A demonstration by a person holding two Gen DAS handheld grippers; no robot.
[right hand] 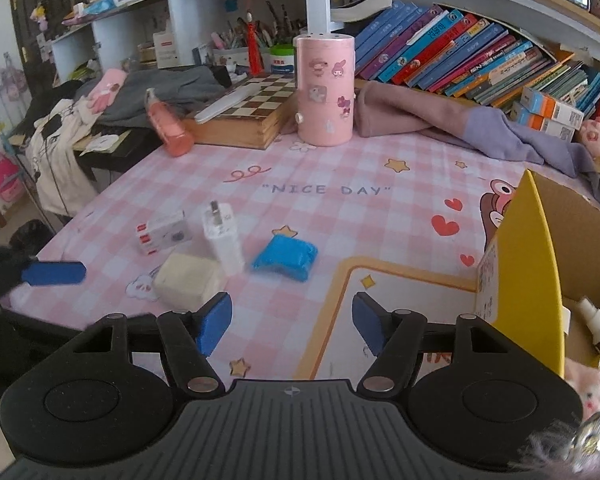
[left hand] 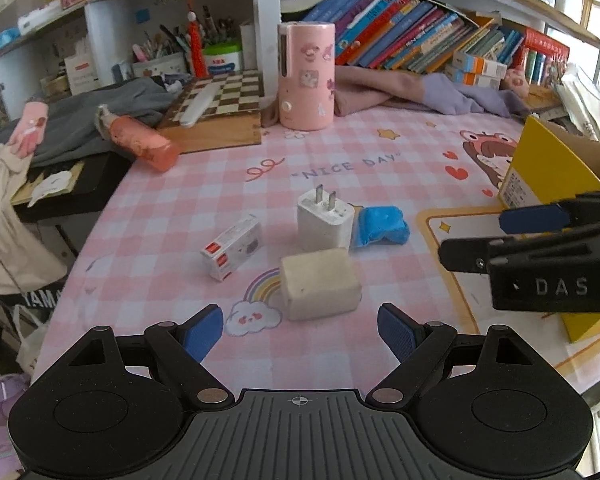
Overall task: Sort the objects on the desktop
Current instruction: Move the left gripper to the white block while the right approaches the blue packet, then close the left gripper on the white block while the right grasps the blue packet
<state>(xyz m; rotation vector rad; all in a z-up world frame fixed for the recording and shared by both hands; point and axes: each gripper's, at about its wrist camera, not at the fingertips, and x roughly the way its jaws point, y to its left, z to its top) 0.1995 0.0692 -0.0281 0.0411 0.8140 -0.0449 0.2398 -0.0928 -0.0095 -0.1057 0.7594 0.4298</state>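
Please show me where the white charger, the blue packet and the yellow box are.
white charger (left hand: 325,226), left wrist view, on its front face.
blue packet (right hand: 285,258), right wrist view, on its top.
yellow box (right hand: 528,264), right wrist view, on its yellow side wall.

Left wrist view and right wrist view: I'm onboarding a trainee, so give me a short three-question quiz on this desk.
1. True or false: the white charger stands prongs up.
2. What touches the charger's right side? A) blue packet B) small white box C) pink canister
3. Are the left gripper and right gripper holding anything?

Key: 1 true; 2 A; 3 no, both jaws open and empty.
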